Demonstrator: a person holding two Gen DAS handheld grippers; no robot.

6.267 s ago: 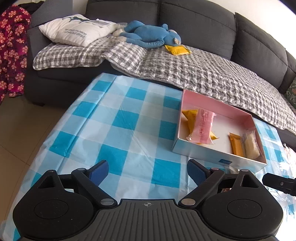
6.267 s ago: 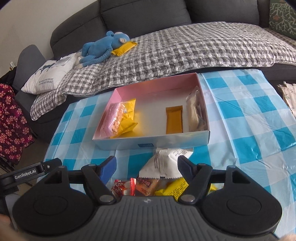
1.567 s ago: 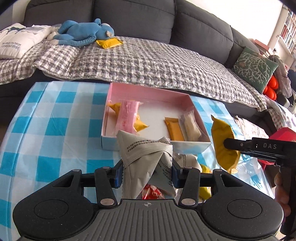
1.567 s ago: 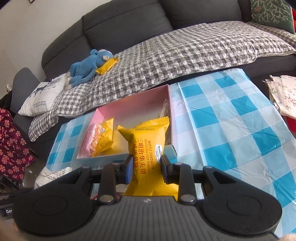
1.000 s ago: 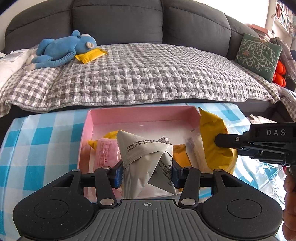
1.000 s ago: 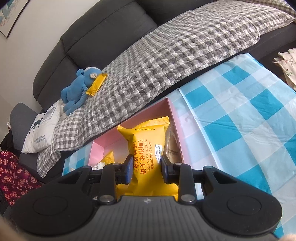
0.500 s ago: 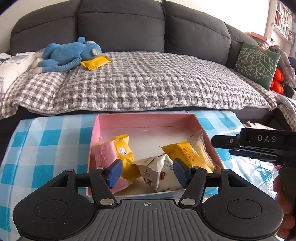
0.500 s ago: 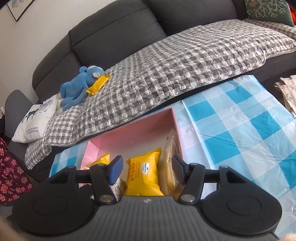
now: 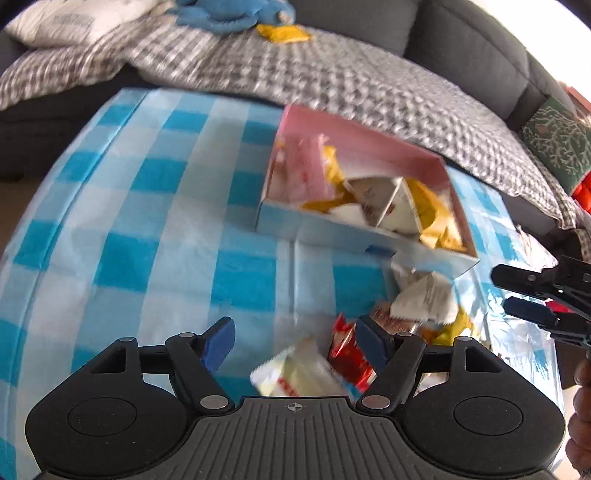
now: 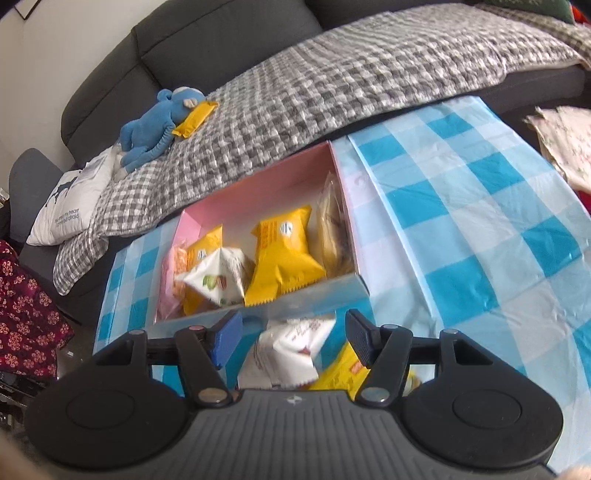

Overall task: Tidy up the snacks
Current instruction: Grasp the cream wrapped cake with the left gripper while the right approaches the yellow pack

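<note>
The pink-lined box (image 9: 369, 136) (image 10: 258, 192) sits on the blue checked tablecloth and holds a pink packet (image 9: 306, 173), a white pyramid packet (image 10: 218, 280) and a yellow wafer packet (image 10: 284, 251). Loose snacks lie in front of it: a white packet (image 9: 424, 299) (image 10: 291, 347), a red one (image 9: 347, 350) and a pale one (image 9: 295, 373). My left gripper (image 9: 295, 339) is open and empty above the pale and red packets. My right gripper (image 10: 291, 338) is open and empty over the loose white packet; it shows at the right edge of the left wrist view (image 9: 532, 295).
A dark grey sofa (image 10: 221, 33) with a checked blanket (image 10: 369, 74) runs behind the table. On it lie a blue plush toy (image 10: 159, 122), a yellow packet (image 10: 195, 118) and a white pillow (image 10: 70, 206). The table edge drops off to the left (image 9: 22, 229).
Both grippers have pulled back from over the box and dropped toward the loose snacks in front of it. Both stay open and empty; the white and yellow packets lie in the box.
</note>
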